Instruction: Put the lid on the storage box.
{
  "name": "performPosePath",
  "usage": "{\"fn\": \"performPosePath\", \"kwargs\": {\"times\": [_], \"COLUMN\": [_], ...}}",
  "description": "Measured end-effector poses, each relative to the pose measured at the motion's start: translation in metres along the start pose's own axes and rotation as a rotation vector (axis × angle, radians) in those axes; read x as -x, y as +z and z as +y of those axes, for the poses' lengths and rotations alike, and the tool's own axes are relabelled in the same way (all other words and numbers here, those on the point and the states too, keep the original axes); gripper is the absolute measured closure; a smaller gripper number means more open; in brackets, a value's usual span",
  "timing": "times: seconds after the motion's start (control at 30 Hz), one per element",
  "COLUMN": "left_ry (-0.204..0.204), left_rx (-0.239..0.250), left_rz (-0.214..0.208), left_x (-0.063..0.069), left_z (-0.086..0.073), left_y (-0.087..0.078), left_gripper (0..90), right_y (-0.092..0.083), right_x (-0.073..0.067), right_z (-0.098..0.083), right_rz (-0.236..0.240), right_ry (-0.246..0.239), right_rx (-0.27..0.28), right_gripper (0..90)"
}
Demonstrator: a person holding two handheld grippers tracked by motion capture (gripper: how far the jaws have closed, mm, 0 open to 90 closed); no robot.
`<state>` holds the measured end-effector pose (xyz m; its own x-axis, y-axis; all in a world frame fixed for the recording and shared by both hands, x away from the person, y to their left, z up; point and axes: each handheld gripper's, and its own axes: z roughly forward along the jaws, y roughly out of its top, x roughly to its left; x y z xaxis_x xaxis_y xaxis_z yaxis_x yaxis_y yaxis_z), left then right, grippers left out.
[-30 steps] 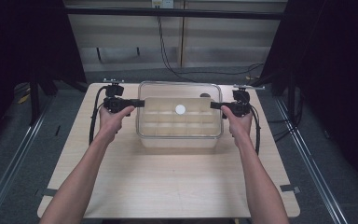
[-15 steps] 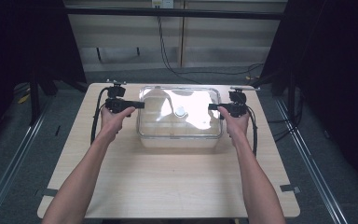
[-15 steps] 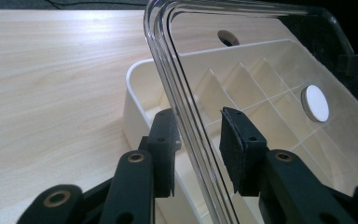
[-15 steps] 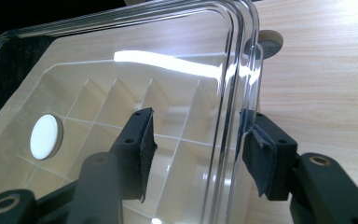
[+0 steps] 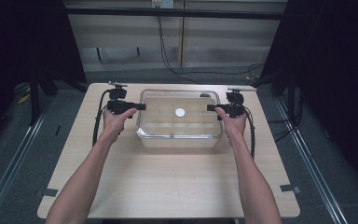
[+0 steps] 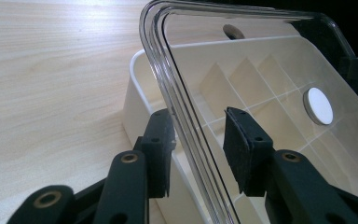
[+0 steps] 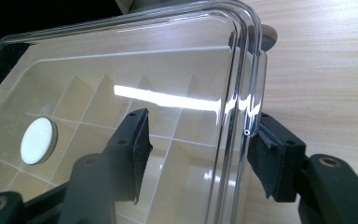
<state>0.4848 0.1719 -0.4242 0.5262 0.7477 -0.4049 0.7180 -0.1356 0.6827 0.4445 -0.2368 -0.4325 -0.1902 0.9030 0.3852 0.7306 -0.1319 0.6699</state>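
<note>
A white box (image 5: 179, 137) with little square rooms inside sits in the middle of the wooden table (image 5: 168, 186), toward the far side. A clear lid (image 5: 181, 113) with a round white dot (image 5: 180, 112) is above it. The left gripper (image 5: 140, 107) is at the lid's left edge and the right gripper (image 5: 210, 108) at its right edge. Each gripper's jaws sit on both sides of the rim with gaps showing, so they are not squeezed tight.
</note>
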Motion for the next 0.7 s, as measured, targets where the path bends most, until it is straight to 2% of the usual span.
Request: {"fn": "performPosePath", "kwargs": {"times": [0.23,0.3,0.33,0.37,0.57,0.63,0.67,0.7], "left_ry": [-0.012,-0.012,-0.032,-0.025,-0.045,-0.049,-0.055,-0.044], "left_rx": [0.002,0.001,0.008,0.0,-0.004,-0.022,-0.022,-0.02], "left_rz": [-0.011,-0.016,-0.021,-0.02,-0.025,-0.028,-0.027,-0.002], "left_x": [-0.003,-0.005,-0.004,-0.006,-0.008,-0.01,-0.01,-0.01], "left_z": [-0.002,-0.003,-0.004,-0.005,-0.008,-0.009,-0.009,-0.01], "left_y": [0.001,0.001,0.002,0.003,0.007,0.008,0.009,0.01], "left_gripper": [62.2,62.2,62.2,62.0,60.4,59.7,59.5,58.3], "right_y": [0.0,0.002,0.002,0.003,0.01,0.013,0.014,0.015], "right_x": [-0.003,-0.003,-0.003,-0.002,0.001,0.002,0.002,0.002], "right_z": [0.001,0.001,0.001,0.0,-0.004,-0.006,-0.007,-0.007], "right_rz": [-0.029,-0.03,-0.028,-0.03,-0.023,-0.02,-0.019,-0.019], "right_ry": [-0.039,-0.034,-0.032,-0.028,-0.005,-0.003,0.001,0.001], "right_rx": [-0.006,-0.008,-0.008,-0.012,-0.012,-0.012,-0.012,-0.013], "right_gripper": [39.6,39.4,39.3,39.2,37.9,36.4,36.0,35.9]}}
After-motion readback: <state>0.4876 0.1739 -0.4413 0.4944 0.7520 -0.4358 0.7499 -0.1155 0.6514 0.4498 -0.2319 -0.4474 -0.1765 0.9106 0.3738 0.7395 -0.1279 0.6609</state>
